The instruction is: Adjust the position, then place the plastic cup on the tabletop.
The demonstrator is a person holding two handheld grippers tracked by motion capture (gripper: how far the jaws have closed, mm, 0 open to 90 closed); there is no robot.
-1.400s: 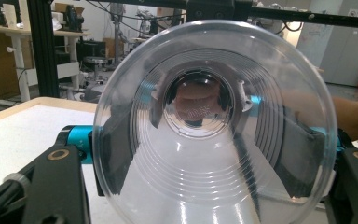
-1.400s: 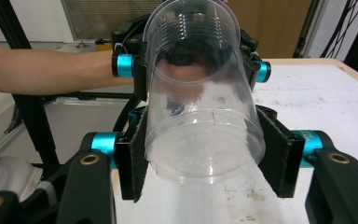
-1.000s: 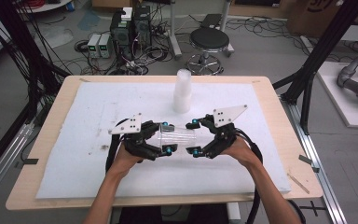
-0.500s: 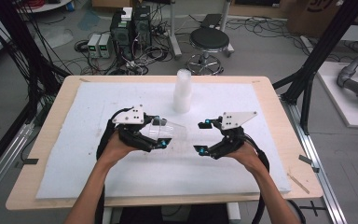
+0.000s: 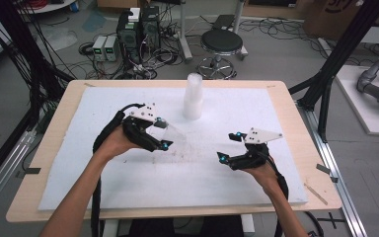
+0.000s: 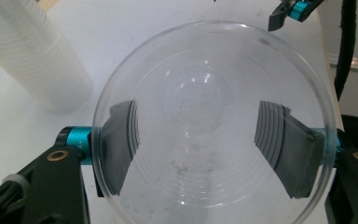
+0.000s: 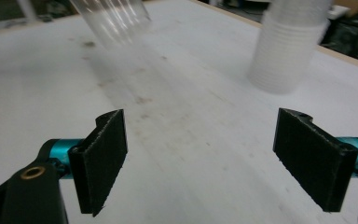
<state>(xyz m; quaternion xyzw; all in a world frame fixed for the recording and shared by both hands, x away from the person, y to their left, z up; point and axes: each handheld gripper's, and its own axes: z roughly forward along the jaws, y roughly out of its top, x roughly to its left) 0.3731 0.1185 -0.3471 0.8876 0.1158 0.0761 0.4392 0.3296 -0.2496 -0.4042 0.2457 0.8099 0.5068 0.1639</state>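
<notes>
A clear plastic cup (image 5: 171,132) hangs tilted above the white mat, with my left gripper (image 5: 161,133) shut on its sides. In the left gripper view I look into the cup's mouth (image 6: 209,93), and both grey pads (image 6: 119,144) press on its wall. My right gripper (image 5: 229,145) stands open and empty at the right, low over the mat. In the right gripper view its jaws (image 7: 209,158) stand wide apart, with the clear cup (image 7: 114,16) far off at the top left.
A tall stack of white cups (image 5: 193,96) stands upright at the back middle of the white foam mat (image 5: 128,187); the same stack (image 6: 32,56) (image 7: 289,46) shows in both gripper views. Wooden table edges frame the mat. A stool and cables lie beyond.
The two grippers were close together at the clear cup. They have drawn apart: the left went left with the cup, the right went right and down, open and empty.
</notes>
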